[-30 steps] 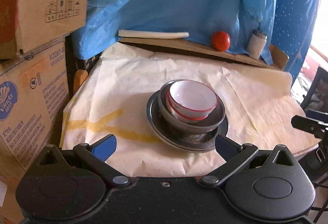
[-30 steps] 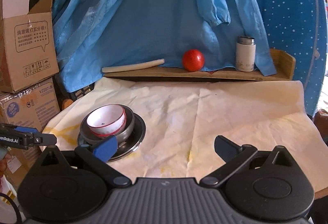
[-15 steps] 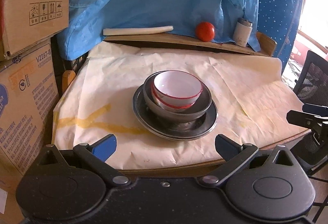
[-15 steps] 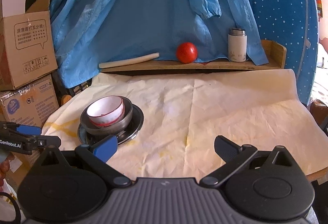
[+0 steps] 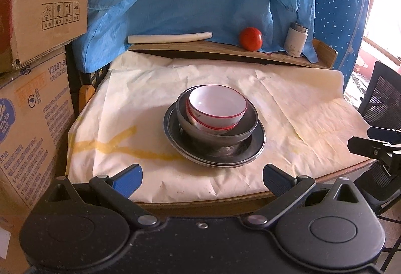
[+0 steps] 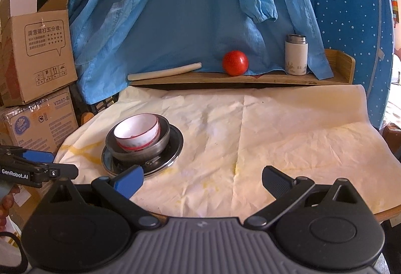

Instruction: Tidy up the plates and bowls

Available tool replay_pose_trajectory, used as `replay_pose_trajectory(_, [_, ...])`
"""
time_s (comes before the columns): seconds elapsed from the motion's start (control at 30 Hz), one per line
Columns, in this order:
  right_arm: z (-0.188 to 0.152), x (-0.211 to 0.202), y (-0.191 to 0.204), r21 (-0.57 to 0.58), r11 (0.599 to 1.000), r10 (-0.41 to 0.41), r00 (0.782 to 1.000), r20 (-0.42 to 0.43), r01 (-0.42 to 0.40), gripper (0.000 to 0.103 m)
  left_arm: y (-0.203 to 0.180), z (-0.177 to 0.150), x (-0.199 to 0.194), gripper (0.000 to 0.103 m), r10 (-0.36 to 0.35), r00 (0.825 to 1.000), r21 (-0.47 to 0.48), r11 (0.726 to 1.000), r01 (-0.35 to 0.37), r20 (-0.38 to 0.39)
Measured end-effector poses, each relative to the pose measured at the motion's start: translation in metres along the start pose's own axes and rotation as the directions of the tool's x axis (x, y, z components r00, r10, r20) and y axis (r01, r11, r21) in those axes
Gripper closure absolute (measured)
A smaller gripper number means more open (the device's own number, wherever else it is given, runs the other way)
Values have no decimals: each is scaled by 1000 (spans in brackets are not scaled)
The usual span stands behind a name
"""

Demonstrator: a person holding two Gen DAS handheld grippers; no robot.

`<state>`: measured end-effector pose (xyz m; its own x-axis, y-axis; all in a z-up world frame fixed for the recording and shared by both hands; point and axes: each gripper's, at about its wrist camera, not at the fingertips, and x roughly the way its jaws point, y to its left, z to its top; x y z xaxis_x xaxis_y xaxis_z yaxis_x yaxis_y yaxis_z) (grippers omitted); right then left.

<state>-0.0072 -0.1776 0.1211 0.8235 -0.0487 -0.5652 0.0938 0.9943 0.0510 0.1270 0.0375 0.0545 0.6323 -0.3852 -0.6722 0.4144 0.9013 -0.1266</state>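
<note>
Stack sits left of centre on the papered table [image 6: 288, 138] — white bowl [image 5: 216, 104] with red rim nested in a steel bowl [image 5: 218, 133], both on a steel plate [image 5: 250, 151]. Left gripper [image 5: 201, 177] spread wide and empty, off the near table edge, facing the stack. Right gripper [image 6: 203, 180] likewise wide, nothing held, at the near edge — bare paper ahead and to its right. Back shelf [image 6: 250, 78]: tomato [image 6: 235, 63], flask [image 6: 296, 54].

Open cloth [image 6: 288, 138] right of dish stack [image 6: 141, 141]; boxes [image 5: 32, 88] crowding left; shelf [image 6: 250, 78] behind.
</note>
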Motion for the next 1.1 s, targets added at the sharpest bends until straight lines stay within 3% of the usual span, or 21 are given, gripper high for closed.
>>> replay_pose_trajectory(1.1, [2, 1, 5, -10, 1000, 10, 1000, -9, -11, 0, 1, -1, -5, 1, 5, 1000, -9, 1000, -5, 0])
